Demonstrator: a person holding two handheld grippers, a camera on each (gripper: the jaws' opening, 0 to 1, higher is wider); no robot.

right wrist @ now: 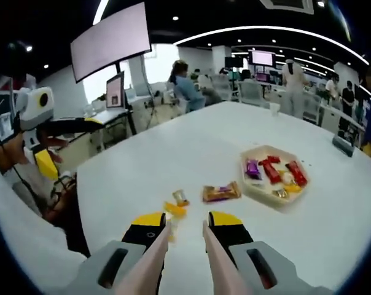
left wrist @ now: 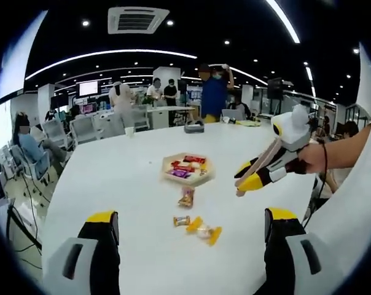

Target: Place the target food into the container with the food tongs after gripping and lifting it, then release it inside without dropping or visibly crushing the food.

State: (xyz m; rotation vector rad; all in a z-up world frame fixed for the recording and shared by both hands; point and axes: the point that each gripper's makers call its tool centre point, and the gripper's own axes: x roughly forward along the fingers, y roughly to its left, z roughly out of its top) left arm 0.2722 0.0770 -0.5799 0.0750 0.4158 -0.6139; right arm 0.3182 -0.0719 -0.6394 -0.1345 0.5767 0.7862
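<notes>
A hexagonal tray (left wrist: 166,174) (right wrist: 264,199) of wrapped sweets sits mid-table. Loose on the white table lie a brown-purple candy (left wrist: 186,196) (right wrist: 221,192), a small candy (left wrist: 181,220) (right wrist: 181,198) and a yellow-wrapped candy (left wrist: 204,231) (right wrist: 174,209). My right gripper (right wrist: 187,220) (left wrist: 253,175) is shut on pale pink food tongs (right wrist: 150,263) (left wrist: 263,161). The tong arms stand apart and hold nothing, their tips just short of the yellow-wrapped candy. My left gripper (left wrist: 191,216) (right wrist: 47,147) is open and holds nothing, hovering near the table's edge behind the loose candies.
A paper cup (left wrist: 129,131) (right wrist: 273,108) and a small dark box (left wrist: 193,128) (right wrist: 344,144) stand near the far table edge. Several people, chairs and desks lie beyond. A person's hand (left wrist: 314,157) holds the right gripper.
</notes>
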